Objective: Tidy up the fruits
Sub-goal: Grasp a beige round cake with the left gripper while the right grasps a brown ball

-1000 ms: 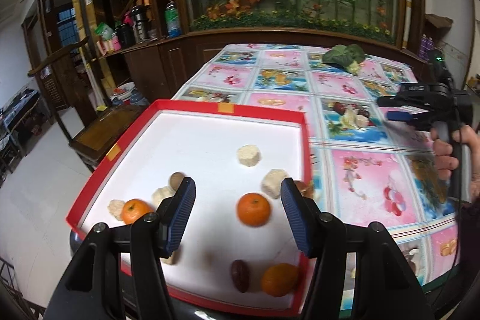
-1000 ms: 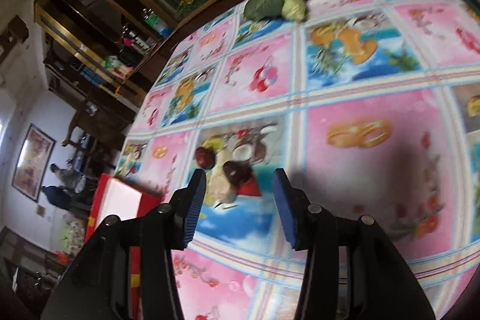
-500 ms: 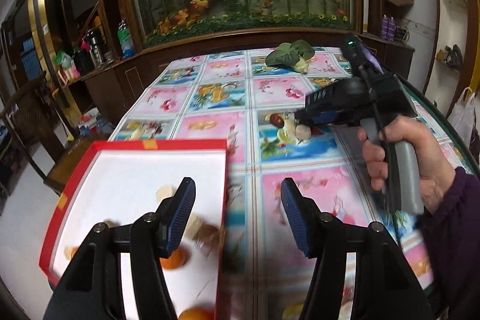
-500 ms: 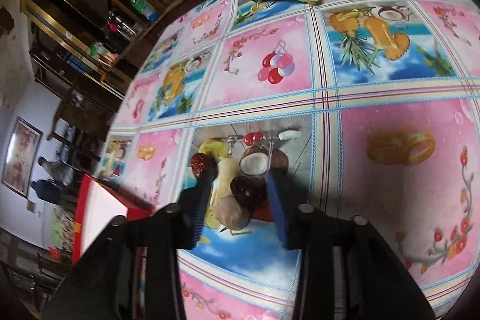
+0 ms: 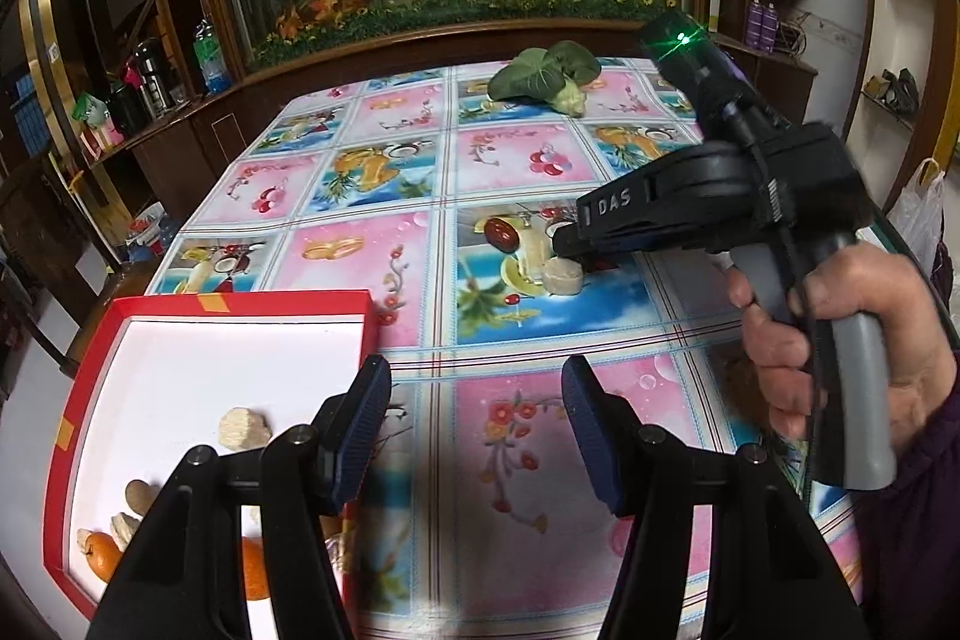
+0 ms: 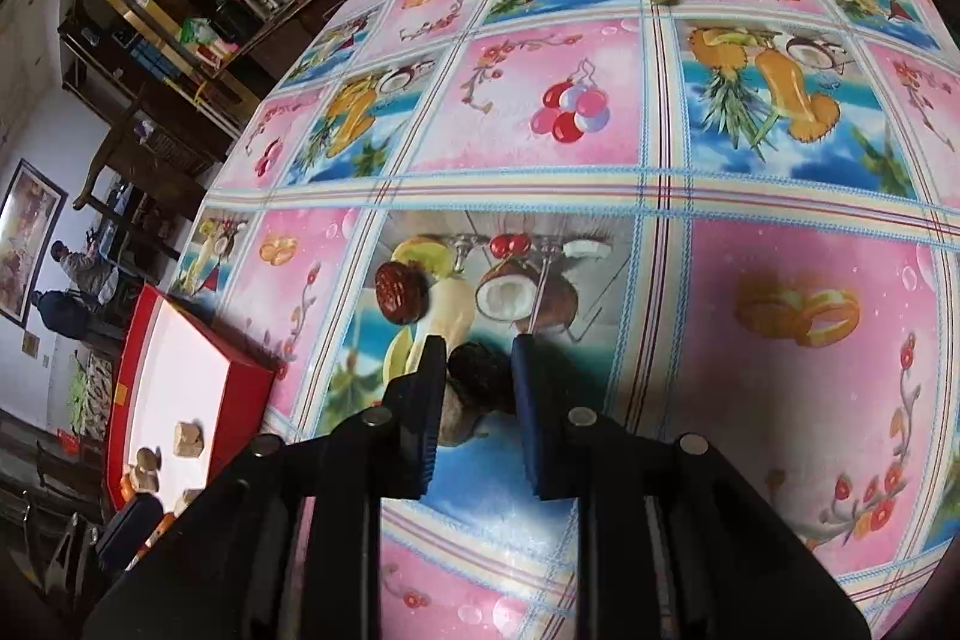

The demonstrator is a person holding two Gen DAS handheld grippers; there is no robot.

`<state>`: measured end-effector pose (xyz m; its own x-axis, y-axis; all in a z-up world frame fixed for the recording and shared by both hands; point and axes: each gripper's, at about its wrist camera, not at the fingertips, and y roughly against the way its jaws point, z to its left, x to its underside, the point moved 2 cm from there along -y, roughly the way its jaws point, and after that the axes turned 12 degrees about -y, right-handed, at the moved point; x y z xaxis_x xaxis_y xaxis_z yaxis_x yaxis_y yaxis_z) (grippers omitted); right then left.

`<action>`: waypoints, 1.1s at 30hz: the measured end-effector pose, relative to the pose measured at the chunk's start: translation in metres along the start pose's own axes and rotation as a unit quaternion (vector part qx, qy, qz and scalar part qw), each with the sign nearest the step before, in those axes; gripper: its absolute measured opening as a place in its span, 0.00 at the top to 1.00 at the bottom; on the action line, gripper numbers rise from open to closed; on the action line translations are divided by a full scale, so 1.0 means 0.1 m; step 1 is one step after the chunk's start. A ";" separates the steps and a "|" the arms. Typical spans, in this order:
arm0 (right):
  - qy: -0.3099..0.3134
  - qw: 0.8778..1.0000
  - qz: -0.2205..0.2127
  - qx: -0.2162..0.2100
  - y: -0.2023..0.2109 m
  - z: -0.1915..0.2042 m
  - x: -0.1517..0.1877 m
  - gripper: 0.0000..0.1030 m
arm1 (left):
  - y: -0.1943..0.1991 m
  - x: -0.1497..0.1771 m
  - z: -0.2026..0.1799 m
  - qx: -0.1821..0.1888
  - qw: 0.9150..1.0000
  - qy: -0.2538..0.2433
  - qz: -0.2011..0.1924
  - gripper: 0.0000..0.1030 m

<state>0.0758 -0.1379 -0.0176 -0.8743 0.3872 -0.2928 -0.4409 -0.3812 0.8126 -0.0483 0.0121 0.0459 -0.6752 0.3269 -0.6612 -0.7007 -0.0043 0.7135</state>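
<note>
Fruits (image 5: 99,553) already sit in the red box (image 5: 240,307) at lower left, the right gripper (image 6: 477,379) is closing on a dark fruit (image 6: 477,376) mid-frame, and the left gripper (image 5: 474,430) hangs half open and empty.

Only legible txt: "DAS" in white caps on the black body of the right gripper (image 5: 585,253), seen from the left wrist cam; bottle labels on the shelf and the framed wall picture are too small or blurred to read.
</note>
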 end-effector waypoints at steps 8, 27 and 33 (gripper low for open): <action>-0.111 0.992 -0.013 -0.057 0.34 -0.46 -0.13 0.77 | -0.32 -0.21 -0.14 0.030 0.999 0.003 0.021 0.43; -0.156 0.983 -0.045 -0.088 0.48 -0.61 -0.21 0.77 | -1.05 -0.47 -0.31 0.054 0.997 0.035 0.052 0.65; -0.157 0.982 -0.048 -0.089 0.49 -0.62 -0.21 0.77 | -1.04 -0.45 -0.27 0.062 0.996 0.040 0.045 0.76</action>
<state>0.0604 -0.2166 -0.0027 -0.7335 0.6580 -0.1704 -0.5711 -0.4607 0.6794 0.0486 -0.0279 -0.0053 -0.7540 0.2545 -0.6056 -0.6053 0.0889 0.7910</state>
